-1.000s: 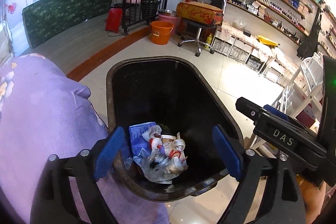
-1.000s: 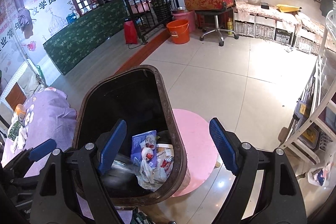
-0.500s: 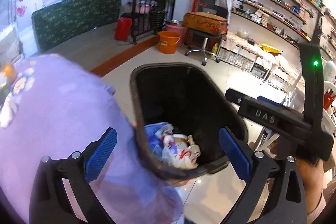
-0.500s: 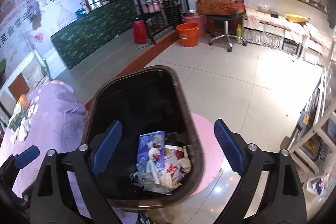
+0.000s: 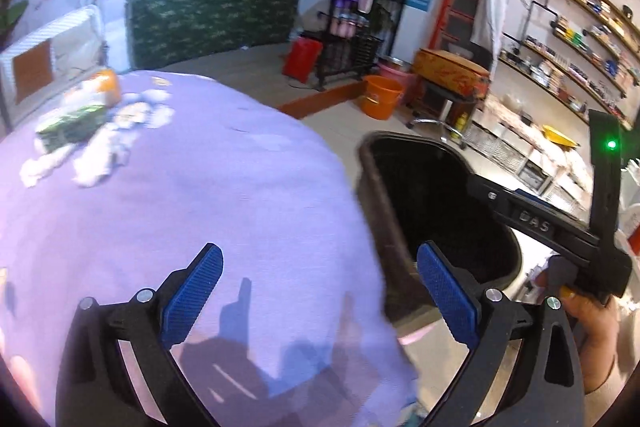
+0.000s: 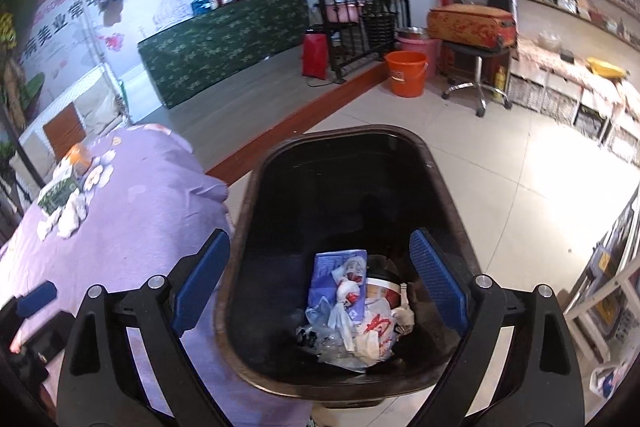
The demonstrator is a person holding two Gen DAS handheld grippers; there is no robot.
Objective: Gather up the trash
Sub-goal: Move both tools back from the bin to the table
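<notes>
A dark plastic trash bin (image 6: 344, 133) stands on the floor beside a table with a purple cloth (image 6: 152, 195). Crumpled bags, a blue packet and a cup lie as trash (image 6: 352, 307) in its bottom. My right gripper (image 6: 320, 247) hangs open above the bin with nothing between its blue pads. My left gripper (image 5: 318, 267) is open and empty above the purple cloth (image 5: 200, 187), with the bin (image 5: 370, 195) to its right. At the table's far end lie a green packet (image 5: 68, 127), white crumpled tissues (image 5: 100, 155) and an orange item (image 5: 106, 85).
The right gripper's black body (image 5: 532, 227), held by a hand (image 5: 592, 319), crosses the bin's right side. An orange bucket (image 6: 406, 73), a stool bearing a suitcase (image 6: 472, 23) and a white rack (image 6: 600, 287) stand on the tiled floor.
The left gripper has swung left, from over the bin to over the purple table. The right gripper has drawn back a little above the bin. Both jaws stand slightly wider.
</notes>
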